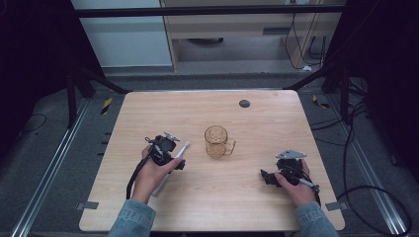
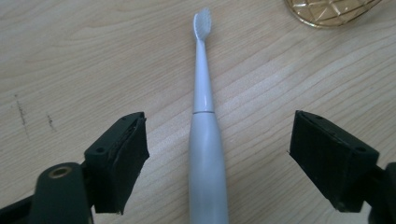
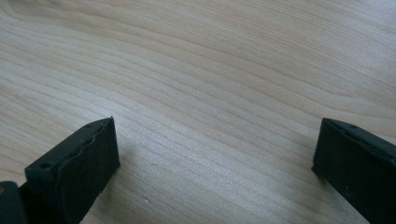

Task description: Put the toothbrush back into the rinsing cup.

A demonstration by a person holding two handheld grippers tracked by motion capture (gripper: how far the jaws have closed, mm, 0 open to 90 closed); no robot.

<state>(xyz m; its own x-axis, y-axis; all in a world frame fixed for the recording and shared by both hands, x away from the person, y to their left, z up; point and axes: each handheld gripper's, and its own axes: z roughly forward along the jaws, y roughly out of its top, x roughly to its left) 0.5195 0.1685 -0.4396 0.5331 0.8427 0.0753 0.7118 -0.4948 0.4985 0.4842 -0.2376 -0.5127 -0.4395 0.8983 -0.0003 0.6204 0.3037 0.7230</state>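
Note:
A white electric toothbrush (image 2: 204, 140) lies flat on the wooden table (image 1: 267, 118), its brush head pointing toward an amber glass mug (image 1: 217, 141). In the high view the toothbrush (image 1: 181, 150) sticks out from under my left gripper (image 1: 170, 157). That left gripper (image 2: 217, 163) is open, its jaws standing wide on either side of the handle without touching it. My right gripper (image 1: 268, 177) rests low at the table's right front. It is open (image 3: 215, 172) over bare wood, with nothing between its jaws.
The mug's rim (image 2: 332, 10) peeks in at the top right of the left gripper view. A small dark round disc (image 1: 244, 103) sits near the table's far edge. Black frame bars and cables surround the table.

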